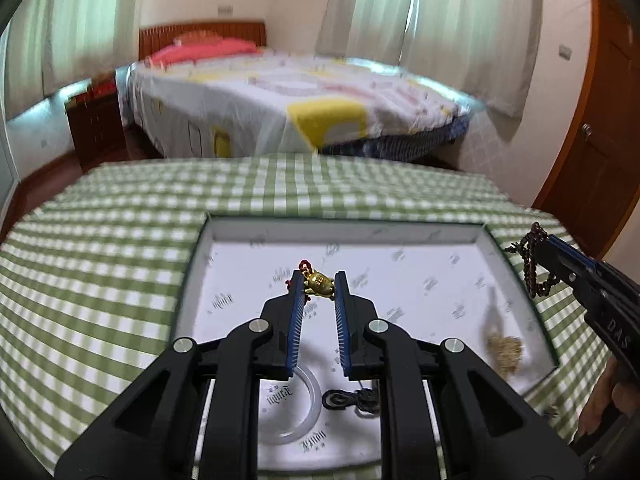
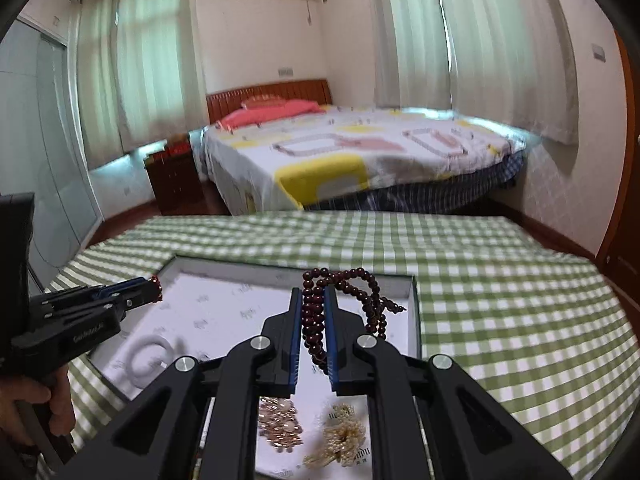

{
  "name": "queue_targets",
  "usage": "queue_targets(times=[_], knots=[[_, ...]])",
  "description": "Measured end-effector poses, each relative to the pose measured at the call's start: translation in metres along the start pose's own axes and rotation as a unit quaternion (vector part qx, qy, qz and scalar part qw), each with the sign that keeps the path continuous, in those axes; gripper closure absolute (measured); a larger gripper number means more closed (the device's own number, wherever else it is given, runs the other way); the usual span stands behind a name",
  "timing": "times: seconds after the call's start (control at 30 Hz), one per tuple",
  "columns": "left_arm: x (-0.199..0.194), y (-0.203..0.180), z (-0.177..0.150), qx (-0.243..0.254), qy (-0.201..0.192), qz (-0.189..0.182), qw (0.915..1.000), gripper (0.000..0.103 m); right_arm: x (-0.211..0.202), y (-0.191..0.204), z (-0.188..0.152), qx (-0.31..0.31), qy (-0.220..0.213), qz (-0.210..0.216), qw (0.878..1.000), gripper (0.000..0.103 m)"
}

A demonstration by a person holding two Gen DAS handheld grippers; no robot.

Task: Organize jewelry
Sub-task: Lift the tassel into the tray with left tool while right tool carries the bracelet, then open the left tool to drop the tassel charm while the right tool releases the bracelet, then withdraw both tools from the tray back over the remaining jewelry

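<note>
Much of the white tray (image 1: 516,280) is covered by the black gripper bodies, so its near edge is cut off in both views, and the printed marks on its paper lining are too blurred to read. In the left wrist view a clear bangle (image 1: 310,400) lies in the tray's near part, half hidden under the left gripper (image 1: 319,284); beside it, also partly hidden, is a dark cord piece (image 1: 348,398) that I cannot identify better. Near the tray's right wall there is a small pale gold heap (image 1: 505,350), smeared by motion.

The left gripper is above the middle of the tray. Its jaws are narrowed around a small gold charm (image 1: 319,282) with a bit of red cord (image 1: 305,267) at its far end — the charm is shiny, rounded, with a grid pattern on top. Whether it hangs free or touches the paper, I cannot tell.

The right gripper (image 2: 313,300) is over the tray's right side, near its far right corner. Its jaws are closed on a dark red bead strand (image 2: 314,320). The beads are round and glossy; several loops bunch between the blue pads, and other loops hang out to the right of the jaws, over the tray wall.

Under this gripper, in the tray, lie a rose-gold pile (image 2: 280,428) and a cream pearl-like pile (image 2: 344,440) — both half covered and not sharp. The tray rests on a green checked cloth (image 2: 500,300).
</note>
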State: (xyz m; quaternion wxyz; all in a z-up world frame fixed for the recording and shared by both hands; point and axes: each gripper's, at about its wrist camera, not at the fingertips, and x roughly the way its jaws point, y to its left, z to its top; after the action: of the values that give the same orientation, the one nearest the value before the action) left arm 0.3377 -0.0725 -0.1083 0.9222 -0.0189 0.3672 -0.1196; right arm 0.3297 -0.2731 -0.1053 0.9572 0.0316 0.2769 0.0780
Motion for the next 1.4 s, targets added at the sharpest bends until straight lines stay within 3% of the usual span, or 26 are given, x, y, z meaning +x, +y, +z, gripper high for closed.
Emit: queue_targets(times=[0.2,0.57,0.7,0.77,0.83,1.13,1.27,1.4], knots=[[0.036,0.007,-0.008,0.004,0.050,0.011,0.9987,0.088,0.033,-0.010,-0.015,0.011,0.059,-0.003,0.998,0.092],[0.054,0.013,-0.015,-0.005,0.085,0.003,0.9964,0.087,0.055,-0.009,-0.028,0.008,0.115,-0.001,0.993,0.092],[0.055,0.012,-0.016,-0.011,0.087,0.006,0.9961,0.069,0.058,-0.012,-0.030,0.015,0.121,-0.003,0.993,0.088],[0.055,0.011,-0.016,-0.010,0.086,0.008,0.9962,0.057,0.059,-0.012,-0.031,0.016,0.122,-0.004,0.992,0.074],[0.054,0.011,-0.017,-0.010,0.082,0.007,0.9965,0.053,0.058,-0.012,-0.031,0.014,0.119,-0.007,0.993,0.060],[0.038,0.011,-0.016,-0.007,0.068,-0.002,0.9977,0.043,0.044,-0.010,-0.028,0.010,0.100,-0.010,0.995,0.059],[0.017,0.010,-0.016,0.002,0.042,0.000,0.9991,0.033,0.030,-0.007,-0.022,0.010,0.083,-0.010,0.996,0.059],[-0.005,0.016,-0.014,-0.013,0.021,-0.001,0.9997,0.031,0.012,-0.001,-0.018,0.006,0.066,-0.012,0.998,0.059]])
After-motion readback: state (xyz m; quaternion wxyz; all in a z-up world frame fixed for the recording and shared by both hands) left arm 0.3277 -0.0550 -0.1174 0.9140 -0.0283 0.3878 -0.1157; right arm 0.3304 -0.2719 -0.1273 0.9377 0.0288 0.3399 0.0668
